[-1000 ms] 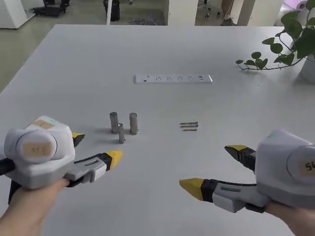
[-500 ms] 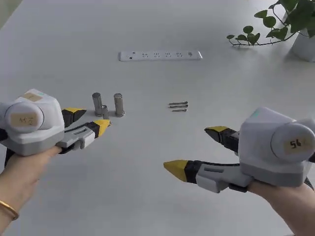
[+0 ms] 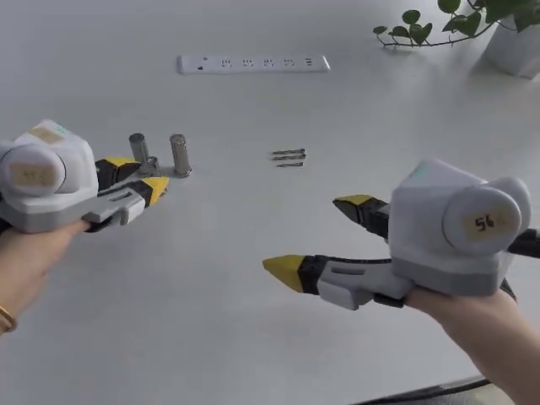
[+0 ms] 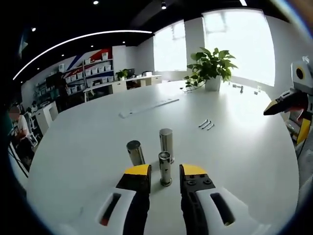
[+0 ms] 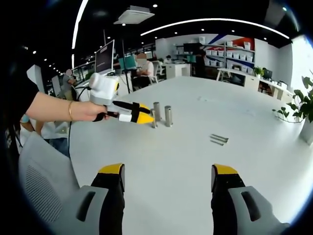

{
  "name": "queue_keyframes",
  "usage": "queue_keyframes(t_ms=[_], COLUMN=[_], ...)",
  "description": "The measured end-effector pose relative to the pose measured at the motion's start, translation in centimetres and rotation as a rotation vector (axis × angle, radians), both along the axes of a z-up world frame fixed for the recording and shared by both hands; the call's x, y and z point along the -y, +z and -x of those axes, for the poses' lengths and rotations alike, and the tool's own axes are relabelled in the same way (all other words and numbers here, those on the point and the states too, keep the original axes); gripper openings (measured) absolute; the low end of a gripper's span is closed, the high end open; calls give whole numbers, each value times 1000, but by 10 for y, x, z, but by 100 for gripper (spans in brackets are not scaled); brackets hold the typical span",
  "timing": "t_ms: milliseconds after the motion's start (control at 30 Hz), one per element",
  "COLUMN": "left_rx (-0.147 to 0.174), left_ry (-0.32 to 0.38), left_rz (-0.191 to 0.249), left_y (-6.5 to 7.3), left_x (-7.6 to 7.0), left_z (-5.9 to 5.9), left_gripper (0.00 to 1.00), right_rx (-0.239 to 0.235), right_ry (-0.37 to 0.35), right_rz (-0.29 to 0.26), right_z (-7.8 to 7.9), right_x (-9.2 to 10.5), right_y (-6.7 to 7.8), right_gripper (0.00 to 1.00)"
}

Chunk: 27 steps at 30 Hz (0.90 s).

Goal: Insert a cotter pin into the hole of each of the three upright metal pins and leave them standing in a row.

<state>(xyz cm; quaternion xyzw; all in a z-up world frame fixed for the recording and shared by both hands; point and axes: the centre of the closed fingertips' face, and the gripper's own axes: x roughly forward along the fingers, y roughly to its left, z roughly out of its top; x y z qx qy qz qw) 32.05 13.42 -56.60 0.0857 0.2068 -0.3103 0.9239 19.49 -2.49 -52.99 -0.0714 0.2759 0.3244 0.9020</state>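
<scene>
1. Left gripper (image 3: 142,171): released, jaws flanking nearest metal pin (image 4: 165,169).
2. Right gripper (image 3: 314,234): released, empty; cotter pins (image 3: 288,158) lie well ahead.
3. Step: likely securing first pin; next, clamp gently, fetch a cotter pin.

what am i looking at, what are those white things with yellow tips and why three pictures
A person holds a gripper in each hand; there is no robot arm. The big picture comes from a headset camera looking down at a white table. The two round ones come from cameras on the grippers, looking along their jaws. The left gripper is open, jaws either side of one of three upright metal pins. The right gripper is open and holds nothing. Cotter pins, a power strip and a plant also sit there.
</scene>
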Motion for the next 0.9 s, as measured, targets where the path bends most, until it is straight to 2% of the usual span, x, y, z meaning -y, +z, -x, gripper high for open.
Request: queue_keyframes(t_ms=[400, 567, 667, 767, 900], left_rx=[-24, -40, -45, -32, -29], left_ry=[-17, -26, -45, -78, -114], left_rz=[3, 25, 27, 2, 0], left_y=[-6, -6, -7, -6, -5], left_x=[4, 4, 6, 10, 18], left_z=[-3, -3, -1, 3, 10], left_gripper=[8, 7, 7, 7, 7], right_rx=[-22, -26, -26, -26, -27], right_ry=[-2, -1, -3, -9, -9], right_rz=[9, 6, 7, 8, 12], right_z=[1, 1, 1, 0, 1], right_x=[-1, -1, 0, 1, 3], right_y=[-9, -10, -10, -10, -10], right_gripper=[69, 68, 68, 68, 68])
